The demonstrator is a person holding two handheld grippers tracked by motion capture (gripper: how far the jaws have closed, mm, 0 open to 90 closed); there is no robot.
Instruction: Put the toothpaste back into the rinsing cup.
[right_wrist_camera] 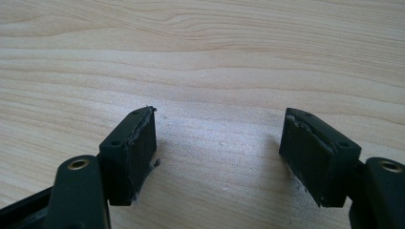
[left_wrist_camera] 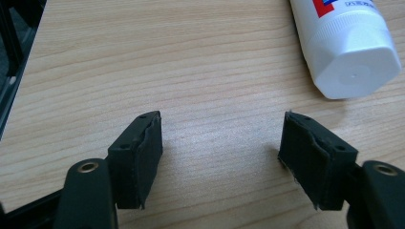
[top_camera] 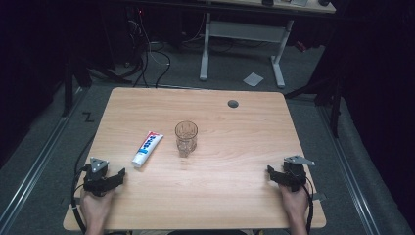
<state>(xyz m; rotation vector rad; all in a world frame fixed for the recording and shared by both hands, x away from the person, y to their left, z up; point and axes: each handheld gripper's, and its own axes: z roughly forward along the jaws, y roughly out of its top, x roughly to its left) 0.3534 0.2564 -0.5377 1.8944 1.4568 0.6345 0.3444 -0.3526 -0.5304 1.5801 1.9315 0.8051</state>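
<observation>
A white toothpaste tube (top_camera: pixel 147 148) with red and blue print lies on the wooden table (top_camera: pixel 220 205), left of a clear glass (top_camera: pixel 186 138) that stands upright mid-table. My left gripper (top_camera: pixel 117 175) rests near the front left edge, open and empty; in its own view the tube's white cap (left_wrist_camera: pixel 353 67) lies just beyond the right jaw of the left gripper (left_wrist_camera: pixel 222 124), not touching. Near the front right edge my right gripper (top_camera: pixel 270 171) is open too, with bare wood between its jaws in the right gripper view (right_wrist_camera: pixel 219 119).
A grey round grommet (top_camera: pixel 233 104) sits in the table's far right part. Beyond the table stand a white desk frame (top_camera: pixel 244 34) and floor cables (top_camera: pixel 147 54). A white paper (top_camera: pixel 253 79) lies on the floor.
</observation>
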